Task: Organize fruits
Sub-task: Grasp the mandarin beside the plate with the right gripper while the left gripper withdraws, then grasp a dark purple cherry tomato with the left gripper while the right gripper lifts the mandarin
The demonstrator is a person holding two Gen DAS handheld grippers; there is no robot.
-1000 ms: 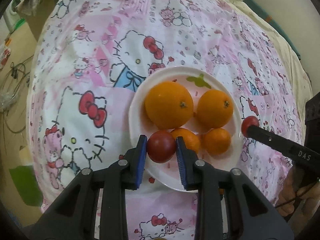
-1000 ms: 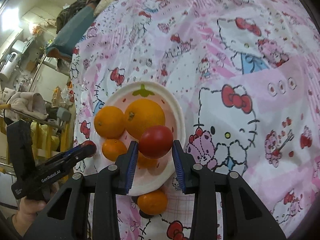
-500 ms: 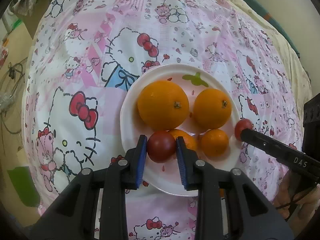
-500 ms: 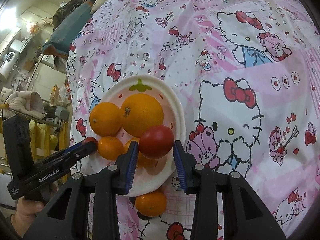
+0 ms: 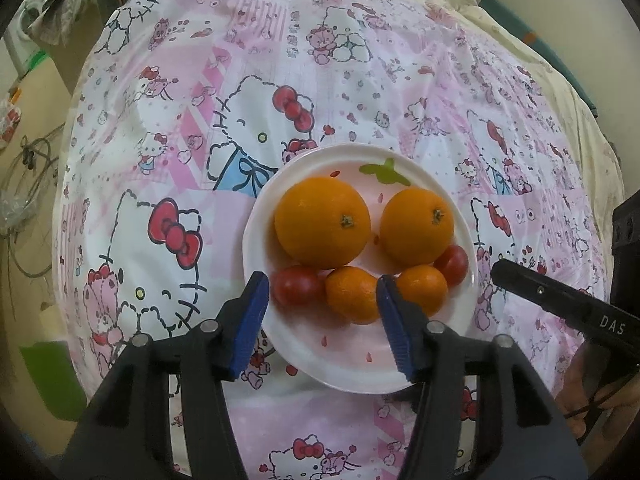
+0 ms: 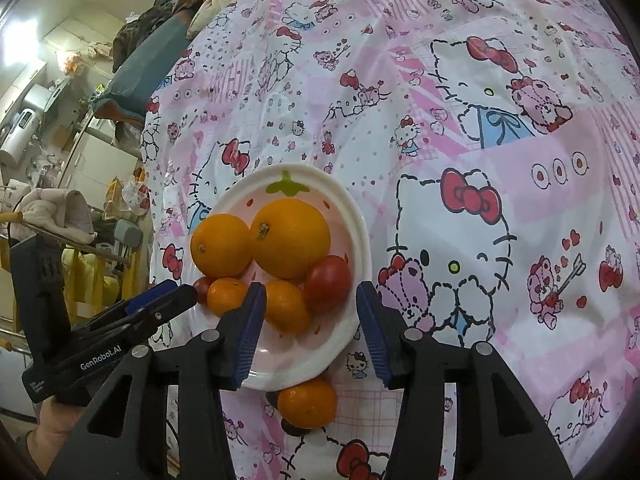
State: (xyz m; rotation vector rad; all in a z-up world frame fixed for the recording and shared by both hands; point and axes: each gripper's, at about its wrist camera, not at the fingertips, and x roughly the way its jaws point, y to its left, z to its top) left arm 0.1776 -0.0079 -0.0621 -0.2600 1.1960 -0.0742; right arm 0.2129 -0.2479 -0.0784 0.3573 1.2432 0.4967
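Left gripper (image 5: 322,312) with fingers (image 5: 250,320) parted, jaws just opened off the small red tomato (image 5: 298,285); gap now wider than the fruit, blue pads clear of it, left pad just beside the tomato and right pad in front of a small mandarin (image 5: 352,294). Right gripper (image 6: 310,326) likewise freshly spread, nothing clamped, its fingers (image 6: 372,332) straddling the near rim of the plate (image 6: 356,216), with the larger red tomato (image 6: 329,283) lying free ahead of the gap, touching the big orange (image 6: 290,238). Both tomatoes resting on the white strawberry-print plate, roundish, no clear long axis. Two large oranges at the far side of the plate, stem ends tilted toward the left wrist view; second orange (image 5: 417,226) just right of the first. Another small mandarin (image 5: 422,290) beside the middle one, tomato behind it. One loose mandarin (image 6: 307,402) off the plate, on the pink cartoon-cat cloth (image 6: 480,128), touching the near rim in the right wrist view. Surface under the cloth hidden: bed or counter, cannot tell.
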